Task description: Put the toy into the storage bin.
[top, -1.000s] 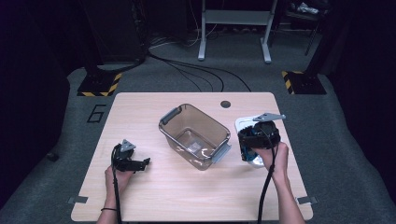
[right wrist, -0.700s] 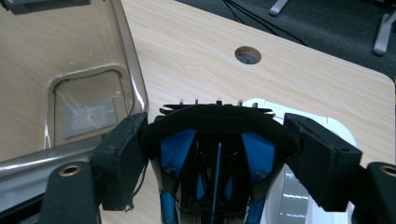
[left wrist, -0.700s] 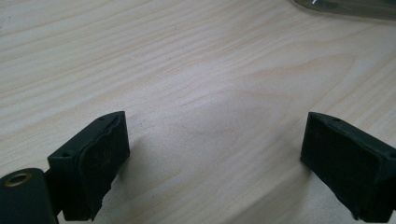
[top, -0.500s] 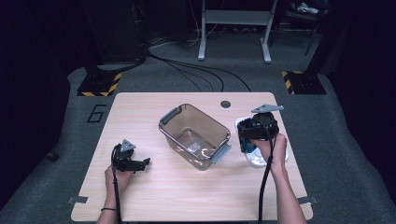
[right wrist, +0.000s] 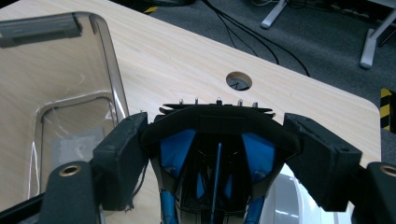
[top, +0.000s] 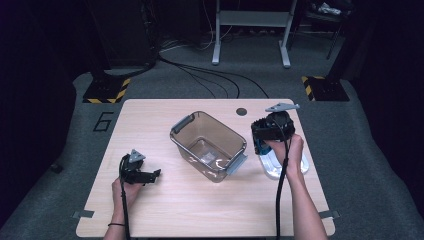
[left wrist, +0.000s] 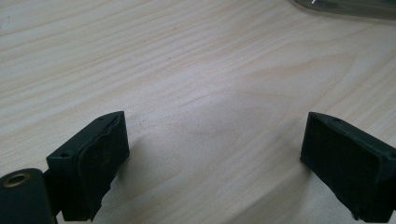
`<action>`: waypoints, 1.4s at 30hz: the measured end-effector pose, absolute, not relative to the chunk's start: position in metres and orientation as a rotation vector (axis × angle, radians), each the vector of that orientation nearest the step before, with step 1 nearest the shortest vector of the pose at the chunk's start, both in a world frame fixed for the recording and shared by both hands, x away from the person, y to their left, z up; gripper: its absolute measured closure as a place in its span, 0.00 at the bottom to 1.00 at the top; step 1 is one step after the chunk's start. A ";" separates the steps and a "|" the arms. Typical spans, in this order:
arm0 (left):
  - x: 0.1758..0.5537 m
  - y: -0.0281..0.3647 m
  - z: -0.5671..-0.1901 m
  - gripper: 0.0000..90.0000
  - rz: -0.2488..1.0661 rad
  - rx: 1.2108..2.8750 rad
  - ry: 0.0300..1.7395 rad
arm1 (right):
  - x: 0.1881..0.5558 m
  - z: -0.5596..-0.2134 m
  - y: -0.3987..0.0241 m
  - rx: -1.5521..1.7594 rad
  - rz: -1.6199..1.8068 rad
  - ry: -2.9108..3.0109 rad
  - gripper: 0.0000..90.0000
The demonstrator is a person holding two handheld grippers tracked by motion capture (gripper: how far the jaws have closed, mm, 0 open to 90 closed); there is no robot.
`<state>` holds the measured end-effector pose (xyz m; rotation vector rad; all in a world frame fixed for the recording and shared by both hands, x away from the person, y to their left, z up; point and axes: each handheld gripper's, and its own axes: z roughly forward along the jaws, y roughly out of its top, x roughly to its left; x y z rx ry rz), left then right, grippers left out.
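Note:
My right gripper is shut on a black round object with blue inner parts, lifted above the table right of a clear plastic bin. In the right gripper view the jaws of my right gripper press both sides of the black and blue object, and the clear bin lies to the left. My left gripper rests low at the table's front left, open. In its own view my left gripper has bare wood between the jaws.
A white, glossy tray-like item lies on the table under the right hand. The wooden table has a round cable hole near its far edge. Cables and a metal stand sit on the floor beyond.
My right gripper has risen with the black and blue object, drifting away from the white item and a little toward the bin. The left gripper has stayed put.

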<state>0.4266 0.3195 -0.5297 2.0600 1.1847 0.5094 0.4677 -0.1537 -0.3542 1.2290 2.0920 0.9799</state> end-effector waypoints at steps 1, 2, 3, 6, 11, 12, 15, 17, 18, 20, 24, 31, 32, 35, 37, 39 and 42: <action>0.427 0.319 -0.530 0.08 0.509 2.059 1.186 | 0.468 -0.353 -0.153 1.235 0.982 2.089 0.27; 0.427 0.319 -0.530 0.08 0.509 2.059 1.185 | 0.469 -0.352 -0.152 1.230 0.983 2.088 0.27; 0.427 0.319 -0.530 0.08 0.509 2.059 1.185 | 0.470 -0.351 -0.152 1.225 0.983 2.087 0.27; 0.427 0.319 -0.530 0.08 0.509 2.059 1.185 | 0.472 -0.348 -0.150 1.222 0.985 2.083 0.27; 0.427 0.319 -0.530 0.08 0.508 2.059 1.185 | 0.476 -0.341 -0.147 1.207 0.986 2.076 0.27; 0.427 0.320 -0.530 0.08 0.511 2.061 1.183 | 0.476 -0.339 -0.146 1.206 0.988 2.072 0.27; 0.427 0.320 -0.530 0.08 0.511 2.061 1.182 | 0.477 -0.335 -0.144 1.184 0.988 2.074 0.27; 0.427 0.320 -0.530 0.08 0.511 2.061 1.183 | 0.477 -0.332 -0.142 1.181 0.994 2.064 0.27; 0.427 0.320 -0.530 0.08 0.511 2.062 1.182 | 0.477 -0.330 -0.141 1.174 0.989 2.067 0.27; 0.427 0.320 -0.530 0.08 0.511 2.062 1.182 | 0.478 -0.329 -0.140 1.174 0.991 2.062 0.27; 0.427 0.320 -0.530 0.08 0.511 2.062 1.182 | 0.481 -0.326 -0.138 1.163 0.991 2.058 0.27; 0.427 0.320 -0.530 0.08 0.511 2.062 1.182 | 0.486 -0.320 -0.133 1.143 0.988 2.062 0.27; 0.427 0.320 -0.530 0.08 0.511 2.062 1.182 | 0.487 -0.320 -0.132 1.149 0.994 2.057 0.27; 0.427 0.320 -0.530 0.08 0.511 2.062 1.182 | 0.489 -0.317 -0.130 1.147 1.001 2.051 0.27; 0.427 0.320 -0.530 0.08 0.511 2.062 1.181 | 0.490 -0.315 -0.128 1.142 0.998 2.053 0.27; 0.427 0.320 -0.530 0.08 0.511 2.062 1.181 | 0.490 -0.313 -0.125 1.139 1.003 2.047 0.27; 0.426 0.320 -0.530 0.08 0.511 2.062 1.182 | 0.490 -0.310 -0.122 1.116 0.995 2.051 0.27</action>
